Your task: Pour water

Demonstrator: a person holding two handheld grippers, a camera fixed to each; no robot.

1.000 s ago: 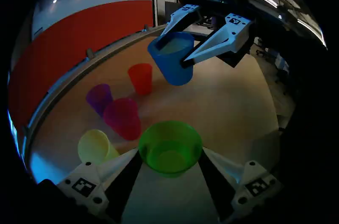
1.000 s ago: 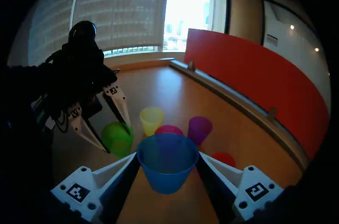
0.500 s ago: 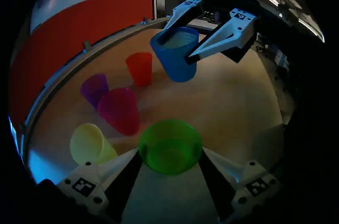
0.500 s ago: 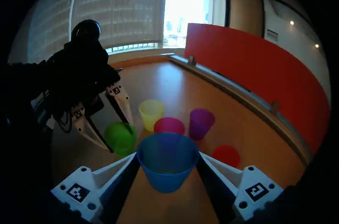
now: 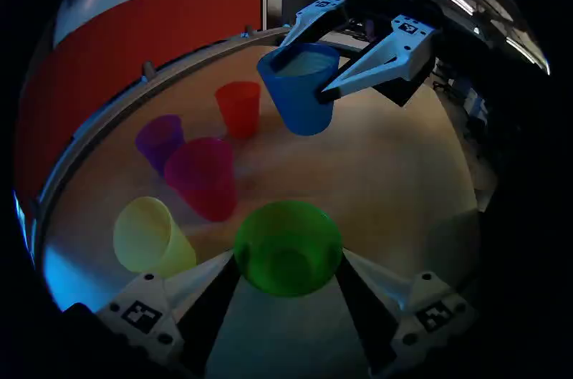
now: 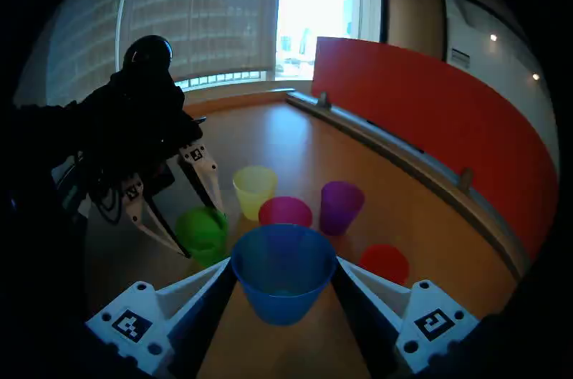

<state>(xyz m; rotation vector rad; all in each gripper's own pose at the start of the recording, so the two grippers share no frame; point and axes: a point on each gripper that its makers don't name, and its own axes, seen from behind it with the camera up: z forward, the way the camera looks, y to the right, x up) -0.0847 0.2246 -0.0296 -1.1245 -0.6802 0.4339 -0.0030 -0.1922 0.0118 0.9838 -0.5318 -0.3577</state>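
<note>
Left jaws: the left gripper [image 5: 288, 258] is clenched on a translucent green plastic cup [image 5: 288, 236], with one white finger on each side of its wall, just under the rim.
Right jaws: the right gripper [image 6: 283, 268] grasps a translucent blue plastic cup [image 6: 283, 282] in the same way, a finger pressing on each side.
Green cup: upright and near in the left gripper view. In the right gripper view it is at the left, between the left gripper's fingers, low near the table.
Blue cup: in the left gripper view it hangs in the air at the far side, above the table, with its rim leaning a little to the left. It is well apart from the green cup. I cannot tell if there is water inside.
Other cups: four plastic cups stand on the left part of the table. The yellow one [image 5: 147, 236] is nearest, then the magenta one [image 5: 204, 177] with the purple one [image 5: 159, 141] just beside it, and the red one [image 5: 238, 108] is farthest.
Table: a light wooden tabletop [image 5: 387, 164].
Person: a dark figure [image 6: 136, 114] at the left in the right gripper view, holding the left gripper.
Background: a red wall panel [image 6: 430, 114] at the right and a bright window [image 6: 315, 6] far behind.
</note>
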